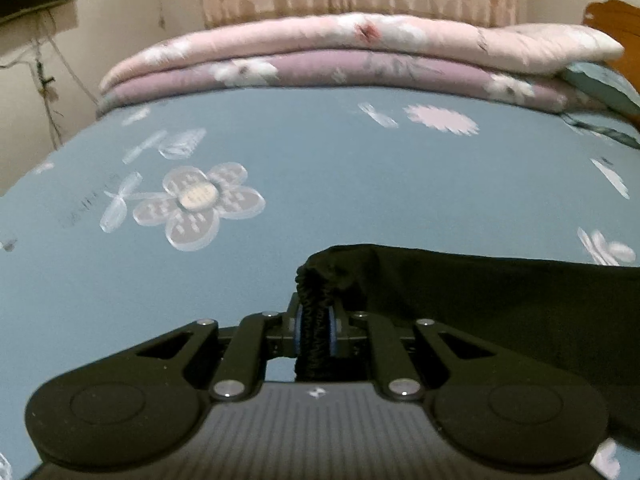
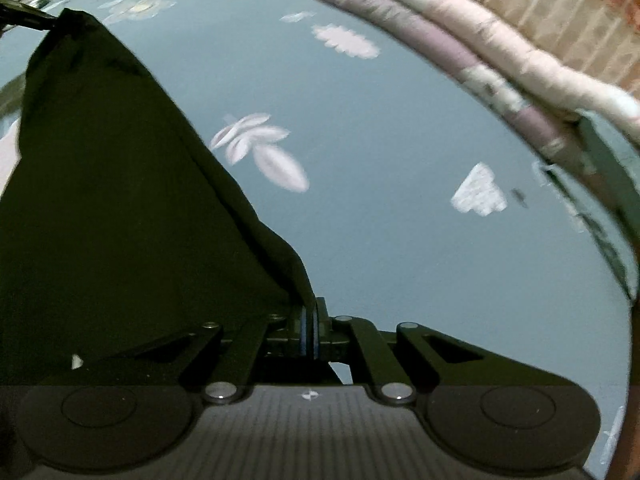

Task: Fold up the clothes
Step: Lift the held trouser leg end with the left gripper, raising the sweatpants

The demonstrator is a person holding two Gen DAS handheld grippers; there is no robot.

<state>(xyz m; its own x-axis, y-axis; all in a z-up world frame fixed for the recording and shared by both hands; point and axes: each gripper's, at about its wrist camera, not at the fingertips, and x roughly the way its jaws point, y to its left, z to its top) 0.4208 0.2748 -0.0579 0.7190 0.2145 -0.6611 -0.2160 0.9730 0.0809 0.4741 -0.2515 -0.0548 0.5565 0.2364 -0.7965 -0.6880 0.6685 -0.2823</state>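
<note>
Left gripper (image 1: 315, 330) is clamping the gathered waistband of the black garment (image 1: 500, 304); right gripper (image 2: 310, 338) is pinching its other edge, jaws closed. Cloth is hanging stretched above the bed (image 1: 320, 184). Judged step: spreading. Next: lowering flat, evenly.
</note>
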